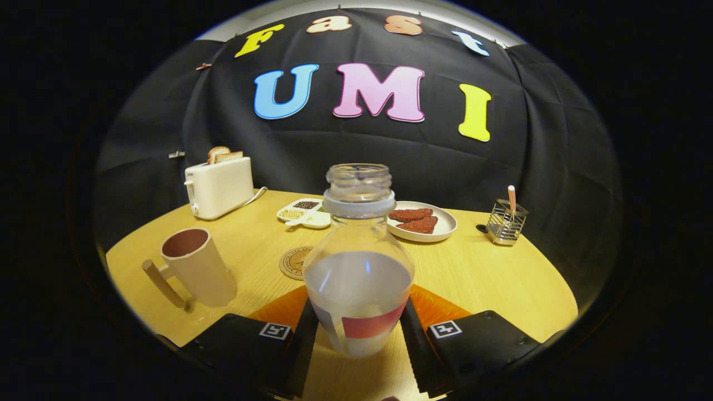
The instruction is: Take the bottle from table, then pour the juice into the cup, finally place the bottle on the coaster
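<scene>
gripping the bottle over the table

holding things as they are, we've got the gripper [359, 328] with both fingers pressed against the sides of the bottle [358, 262], one on each side of its lower body, so it's clamped on it. the bottle stands upright between the fingers, cap off, clear glass with a pale liquid filling roughly the lower half and a reddish label band near the bottom. we can't tell whether its base is touching the table [490, 273] or raised just off it.

going left to right: the cup [195, 267] sits to the left of the fingers, a beige mug with a long handle pointing our way and a darker inside, tilted-looking from the lens. behind it, further back, there's a white toaster [219, 186] with two slices of bread poking up. then a small divided dish [305, 213] with bits of food in it. the round coaster [295, 262] lies flat just beyond the left finger, partly hidden by the bottle. past the bottle on the right is a plate [440, 227] holding dark red slices, and well off to the right a wire holder [506, 223] with one stick standing in it.
</scene>
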Tool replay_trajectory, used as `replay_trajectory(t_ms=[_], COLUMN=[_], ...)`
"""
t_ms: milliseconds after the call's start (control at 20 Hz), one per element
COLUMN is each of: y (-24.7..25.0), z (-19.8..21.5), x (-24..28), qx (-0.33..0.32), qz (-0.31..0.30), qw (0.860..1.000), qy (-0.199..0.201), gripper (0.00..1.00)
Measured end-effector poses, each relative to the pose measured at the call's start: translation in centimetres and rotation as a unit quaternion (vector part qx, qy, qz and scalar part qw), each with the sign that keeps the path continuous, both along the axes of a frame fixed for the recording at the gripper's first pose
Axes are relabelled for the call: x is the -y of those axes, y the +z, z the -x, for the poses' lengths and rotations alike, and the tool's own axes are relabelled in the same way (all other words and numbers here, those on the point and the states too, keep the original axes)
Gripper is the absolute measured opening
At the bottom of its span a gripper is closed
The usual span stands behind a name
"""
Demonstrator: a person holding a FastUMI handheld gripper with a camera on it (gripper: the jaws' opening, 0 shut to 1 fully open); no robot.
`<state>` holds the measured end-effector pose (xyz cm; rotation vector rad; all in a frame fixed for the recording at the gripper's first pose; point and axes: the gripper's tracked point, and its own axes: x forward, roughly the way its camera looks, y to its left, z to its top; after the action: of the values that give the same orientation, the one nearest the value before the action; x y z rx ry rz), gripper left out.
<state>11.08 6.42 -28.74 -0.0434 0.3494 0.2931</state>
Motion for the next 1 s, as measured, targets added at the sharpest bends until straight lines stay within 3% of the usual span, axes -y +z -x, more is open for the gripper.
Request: replay_trajectory(t_ms=[150,500,1000], y=[0.9,5.2,8.6], z=[0.7,0.1,-0.9], x=[-1.0,-2.9,-4.6], qx=[-0.006,0.045,0.107], qz=[0.021,0.137,0.338], qw=[0.999,0.987,0.934], qy=[0.027,0.065,0.045], gripper=[0.68,0.68,0.68])
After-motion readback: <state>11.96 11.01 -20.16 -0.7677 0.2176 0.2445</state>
